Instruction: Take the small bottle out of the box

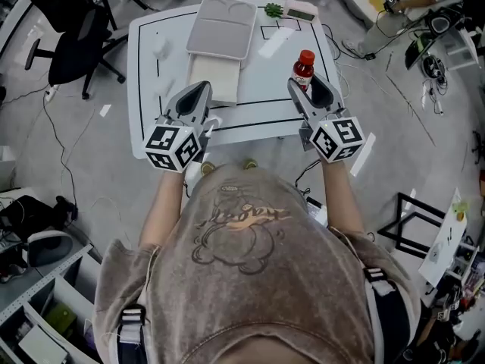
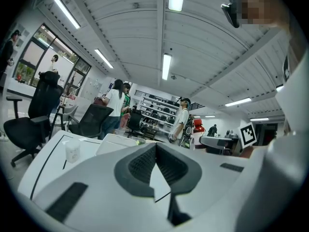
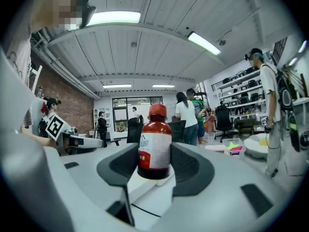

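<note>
Hovering at the near edge of the counter (image 1: 267, 65), the left gripper (image 1: 201, 89) has its fingers clenched together on nothing. Just beyond it, in the middle of the counter, lies the pale box (image 1: 220, 36). To the right, well apart from the box, the small bottle (image 1: 303, 68) with its red cap stands upright. It sits between the fingers of the right gripper (image 1: 305, 85), which grasp its brown body from both sides.

The small bottle (image 3: 154, 149) looks glossy dark red with a paper-like white label, the table (image 1: 269, 89) smooth white, the box (image 1: 222, 27) matt grey
</note>
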The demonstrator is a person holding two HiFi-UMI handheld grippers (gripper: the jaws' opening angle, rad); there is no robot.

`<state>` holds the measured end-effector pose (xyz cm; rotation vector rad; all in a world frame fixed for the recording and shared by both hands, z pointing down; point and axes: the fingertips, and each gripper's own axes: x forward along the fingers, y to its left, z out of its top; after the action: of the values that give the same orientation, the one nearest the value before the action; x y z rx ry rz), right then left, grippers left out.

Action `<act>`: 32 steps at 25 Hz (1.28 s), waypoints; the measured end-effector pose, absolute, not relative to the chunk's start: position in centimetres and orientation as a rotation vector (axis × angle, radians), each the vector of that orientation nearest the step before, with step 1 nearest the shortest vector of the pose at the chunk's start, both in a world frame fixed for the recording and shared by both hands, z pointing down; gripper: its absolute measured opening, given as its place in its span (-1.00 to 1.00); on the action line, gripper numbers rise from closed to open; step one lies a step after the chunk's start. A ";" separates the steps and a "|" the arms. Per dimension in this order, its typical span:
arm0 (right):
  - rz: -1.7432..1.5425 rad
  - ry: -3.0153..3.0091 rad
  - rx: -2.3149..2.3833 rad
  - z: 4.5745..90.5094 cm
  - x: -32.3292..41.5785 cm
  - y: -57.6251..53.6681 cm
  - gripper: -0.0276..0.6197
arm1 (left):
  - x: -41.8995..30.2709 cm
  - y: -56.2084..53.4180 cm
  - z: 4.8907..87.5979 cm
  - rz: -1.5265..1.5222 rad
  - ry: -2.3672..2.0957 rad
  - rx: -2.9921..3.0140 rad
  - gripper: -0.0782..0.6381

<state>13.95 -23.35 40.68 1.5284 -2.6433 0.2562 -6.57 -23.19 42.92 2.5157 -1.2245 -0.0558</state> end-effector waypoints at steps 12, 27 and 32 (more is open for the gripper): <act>0.306 -2.660 1.519 43.6 13.4 -21.9 -0.27 | -6.0 -22.5 43.5 -0.065 -1.189 2.531 -0.76; 0.374 -2.705 1.395 46.7 11.2 -23.4 -0.27 | -5.8 -21.7 43.9 -0.069 -1.183 2.528 -0.76; 0.384 -2.723 1.350 47.2 10.6 -23.8 -0.27 | -5.8 -21.7 43.9 -0.069 -1.193 2.525 -0.76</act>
<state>10.60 -23.83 47.18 1.3495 -2.7233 0.3839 -5.83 -21.75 43.90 2.5252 -1.1929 -0.0686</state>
